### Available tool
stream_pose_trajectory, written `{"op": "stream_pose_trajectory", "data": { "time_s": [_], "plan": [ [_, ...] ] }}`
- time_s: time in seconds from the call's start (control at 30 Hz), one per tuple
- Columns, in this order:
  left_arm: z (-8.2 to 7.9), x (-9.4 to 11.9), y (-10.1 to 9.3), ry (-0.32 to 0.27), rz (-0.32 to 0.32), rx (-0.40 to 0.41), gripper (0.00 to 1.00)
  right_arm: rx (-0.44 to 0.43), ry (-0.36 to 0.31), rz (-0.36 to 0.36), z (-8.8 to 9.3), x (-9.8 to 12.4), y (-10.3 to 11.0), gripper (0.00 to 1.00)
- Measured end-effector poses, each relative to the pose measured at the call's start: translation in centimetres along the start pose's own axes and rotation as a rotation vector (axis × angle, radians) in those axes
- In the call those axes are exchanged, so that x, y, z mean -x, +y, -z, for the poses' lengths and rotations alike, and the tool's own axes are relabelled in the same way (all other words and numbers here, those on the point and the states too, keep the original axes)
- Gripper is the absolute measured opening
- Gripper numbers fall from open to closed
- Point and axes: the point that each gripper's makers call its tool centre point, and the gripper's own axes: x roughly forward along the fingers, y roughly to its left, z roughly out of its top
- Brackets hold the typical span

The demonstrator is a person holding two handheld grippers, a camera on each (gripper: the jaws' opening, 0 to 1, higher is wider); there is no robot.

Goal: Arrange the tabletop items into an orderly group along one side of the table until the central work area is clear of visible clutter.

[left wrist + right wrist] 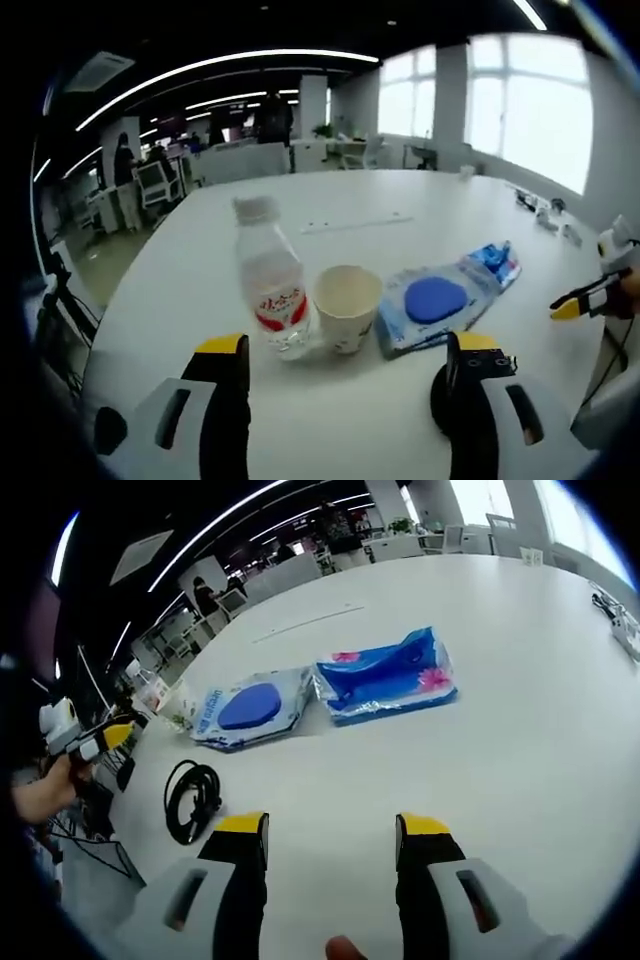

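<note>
In the left gripper view, a clear water bottle [270, 290] with a red label stands upright on the white table [400, 200]. A paper cup [347, 305] stands right beside it. To the right lies a clear packet with a blue disc [435, 300], and a blue floral packet [495, 262] behind that. My left gripper [350, 345] is open just short of the cup, with nothing in it. In the right gripper view the disc packet [250, 708] and floral packet [385, 675] lie side by side. My right gripper [334, 825] is open and empty, well short of them.
A coiled black cable [192, 798] lies left of the right jaws. A hand [40, 790] holds the left gripper [95, 742] at the table's edge. Small items [545, 210] sit at the far right rim. A thin white strip [355, 222] lies mid-table. Office desks and people stand beyond.
</note>
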Motion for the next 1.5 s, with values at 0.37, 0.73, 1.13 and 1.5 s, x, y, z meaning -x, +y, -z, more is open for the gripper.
{"op": "stream_pose_trajectory", "data": {
  "time_s": [0.37, 0.73, 1.13, 1.5],
  "plan": [
    [1.5, 0.6, -0.3, 0.027, 0.002, 0.022, 0.75, 0.009, 0.0, -0.014, 0.0, -0.2, 0.8, 0.48],
    [2.8, 1.4, -2.0, 0.052, 0.001, 0.038, 0.71, 0.023, 0.006, -0.037, 0.0, -0.5, 1.9, 0.48],
    [5.7, 1.4, -4.1, 0.093, 0.03, 0.094, 0.71, 0.048, 0.024, -0.066, 0.4, -1.0, 3.2, 0.48],
    [6.8, 1.7, -4.2, 0.107, 0.03, 0.116, 0.71, 0.063, 0.036, -0.077, 0.7, -1.1, 3.8, 0.48]
  ]
}}
